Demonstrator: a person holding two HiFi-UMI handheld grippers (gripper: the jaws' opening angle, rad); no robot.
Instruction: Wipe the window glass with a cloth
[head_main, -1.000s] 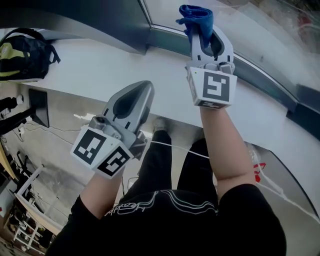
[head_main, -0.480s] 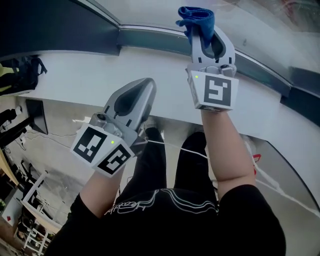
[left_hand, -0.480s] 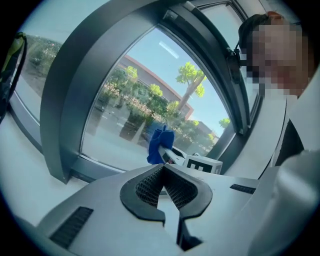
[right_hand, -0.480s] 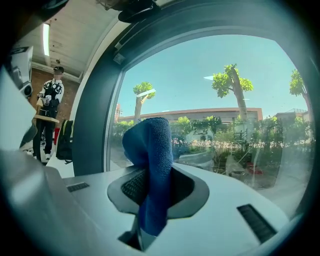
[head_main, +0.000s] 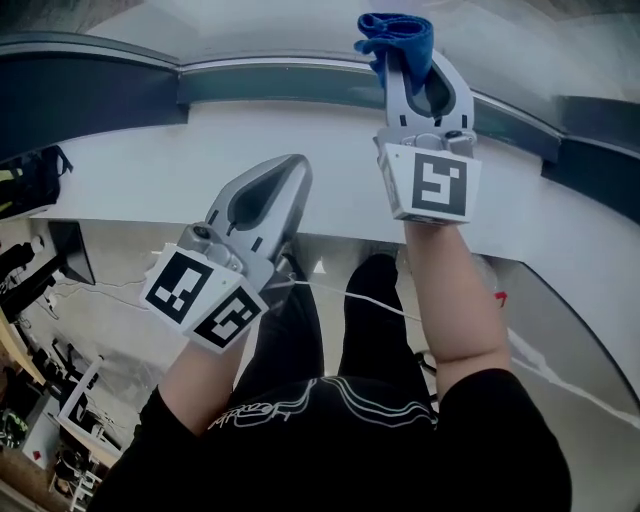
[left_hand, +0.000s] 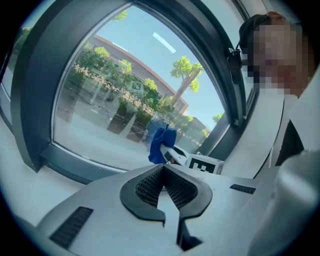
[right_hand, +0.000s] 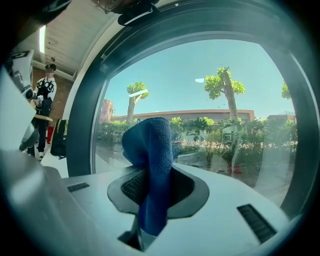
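A blue cloth (head_main: 398, 36) is pinched in my right gripper (head_main: 404, 58), bunched above the jaws and held up close to the window glass (head_main: 480, 40). The right gripper view shows the cloth (right_hand: 150, 165) clamped between the pads, with the glass (right_hand: 220, 115) just ahead. My left gripper (head_main: 290, 172) sits lower and to the left, over the white sill (head_main: 150, 165), jaws shut with nothing between them. In the left gripper view the cloth (left_hand: 161, 144) and the right gripper appear beyond the shut jaws (left_hand: 163, 170), in front of the glass (left_hand: 125, 90).
A dark window frame (head_main: 90, 90) runs along the sill and curves round the pane. A black backpack (head_main: 22, 180) lies at the far left on the sill. A thin white cable (head_main: 380, 305) crosses over the person's legs. Another person (right_hand: 45, 107) stands at the left of the window.
The view has swung to the left along the window: the frame and backpack shifted in the picture. Both grippers kept their places relative to each other, the cloth still held.
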